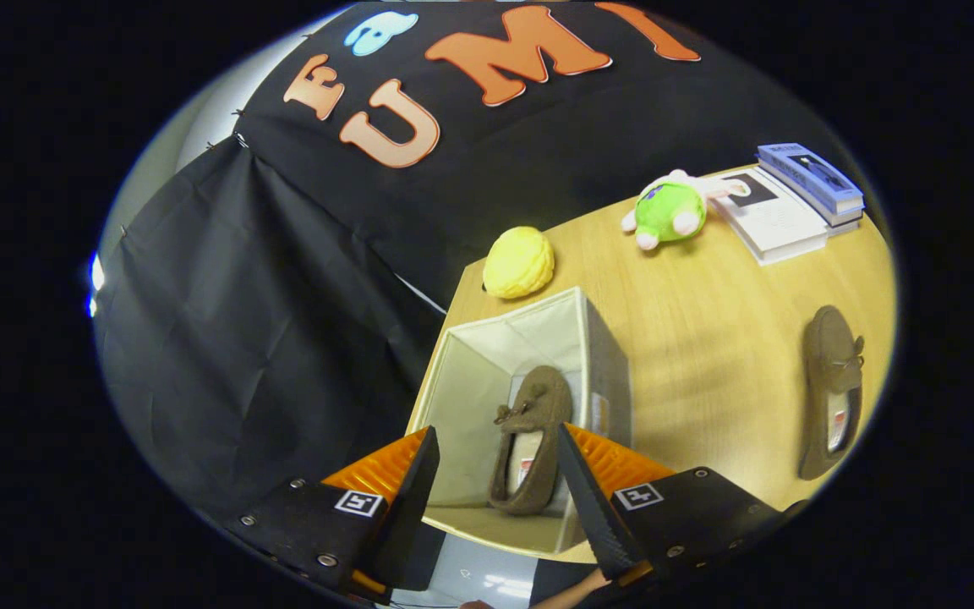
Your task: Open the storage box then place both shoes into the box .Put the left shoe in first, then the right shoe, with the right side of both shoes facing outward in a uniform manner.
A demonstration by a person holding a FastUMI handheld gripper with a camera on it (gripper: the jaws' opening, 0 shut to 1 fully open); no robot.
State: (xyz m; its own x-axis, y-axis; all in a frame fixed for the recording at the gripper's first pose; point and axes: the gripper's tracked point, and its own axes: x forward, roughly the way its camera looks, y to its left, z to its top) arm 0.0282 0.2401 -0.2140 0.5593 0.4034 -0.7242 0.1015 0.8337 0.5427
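Observation:
A pale fabric storage box (601,372) stands open on the wooden table. One brown slipper shoe (529,440) rests inside it against the box's right wall, toe pointing away from me. A second brown shoe (831,389) lies on the table well to the right of the box. My gripper (495,461) hovers above the box opening with its fingers apart. The shoe in the box shows below and between the fingers, and neither finger touches it.
A yellow round object (519,262) sits just beyond the box. A green plush toy (669,211) and a stack of books (791,203) lie at the table's far side. Black cloth hangs left of the table (707,355). A hand shows under the fingers.

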